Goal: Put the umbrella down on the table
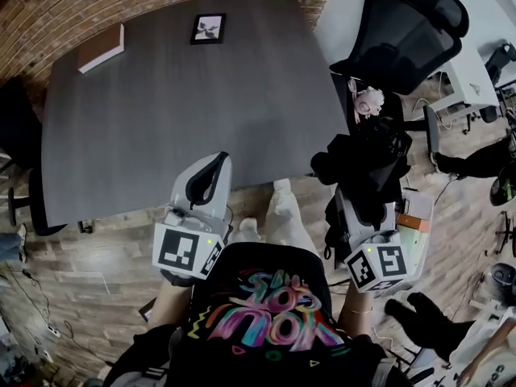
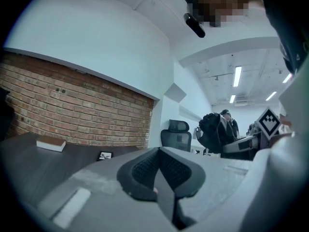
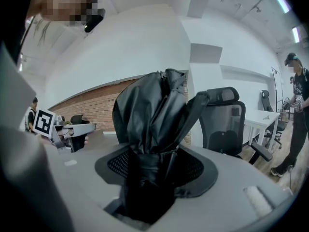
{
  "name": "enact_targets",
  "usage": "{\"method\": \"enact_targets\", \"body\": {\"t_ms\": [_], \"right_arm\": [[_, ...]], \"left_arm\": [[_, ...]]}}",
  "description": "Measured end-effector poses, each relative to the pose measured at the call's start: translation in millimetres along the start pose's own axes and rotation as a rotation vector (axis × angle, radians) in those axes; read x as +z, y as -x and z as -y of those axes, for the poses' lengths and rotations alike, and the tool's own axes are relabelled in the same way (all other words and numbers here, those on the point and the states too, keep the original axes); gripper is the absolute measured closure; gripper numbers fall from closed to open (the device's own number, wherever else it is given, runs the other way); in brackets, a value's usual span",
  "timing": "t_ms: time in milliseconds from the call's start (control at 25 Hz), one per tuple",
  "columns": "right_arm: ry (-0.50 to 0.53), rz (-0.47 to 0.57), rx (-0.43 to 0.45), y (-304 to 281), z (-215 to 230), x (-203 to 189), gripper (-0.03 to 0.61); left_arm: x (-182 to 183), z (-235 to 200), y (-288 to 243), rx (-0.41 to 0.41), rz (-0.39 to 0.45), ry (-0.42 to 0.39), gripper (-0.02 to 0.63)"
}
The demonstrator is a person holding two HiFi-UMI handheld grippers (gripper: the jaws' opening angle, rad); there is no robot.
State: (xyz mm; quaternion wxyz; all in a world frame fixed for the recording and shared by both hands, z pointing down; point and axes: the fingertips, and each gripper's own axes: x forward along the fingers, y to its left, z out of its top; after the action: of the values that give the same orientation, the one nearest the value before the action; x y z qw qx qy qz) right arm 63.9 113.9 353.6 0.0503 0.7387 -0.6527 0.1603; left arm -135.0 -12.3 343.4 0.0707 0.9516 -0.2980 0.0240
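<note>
At the far left of the dark worktop (image 1: pixel 161 119) a book (image 1: pixel 101 48) is seen lying flat, and a small picture frame (image 1: pixel 208 28) is set near the far edge. The left hand-held gripper (image 1: pixel 211 168) (image 2: pixel 158 170) is held at the near edge, its jaws brought together with nothing between them. To the right, the folded black umbrella (image 1: pixel 363 164) (image 3: pixel 152 110) is clamped in the right hand-held gripper (image 3: pixel 152 173) by the worktop's near right corner, not laid on it. An office chair (image 1: pixel 411 31) is seen beyond.
</note>
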Motion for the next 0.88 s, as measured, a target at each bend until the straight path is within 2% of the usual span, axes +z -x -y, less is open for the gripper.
{"method": "enact_targets", "body": {"t_ms": [280,520,880], "right_arm": [[-0.007,-0.029,0.079,-65.2,32.7,14.5,0.333],[0.027,-0.067,0.169,-127.2,67.0,38.0,0.333],[0.030,-0.085,0.261,-183.4,121.8,62.2,0.333]], "left_arm": [[2.0,-7.6,-56.2,0.049,-0.018,0.008,0.614],[11.6,-12.7,-122.2,0.104,-0.018,0.025,0.614],[21.6,-8.3,-193.2,0.172,-0.020,0.011,0.614]]}}
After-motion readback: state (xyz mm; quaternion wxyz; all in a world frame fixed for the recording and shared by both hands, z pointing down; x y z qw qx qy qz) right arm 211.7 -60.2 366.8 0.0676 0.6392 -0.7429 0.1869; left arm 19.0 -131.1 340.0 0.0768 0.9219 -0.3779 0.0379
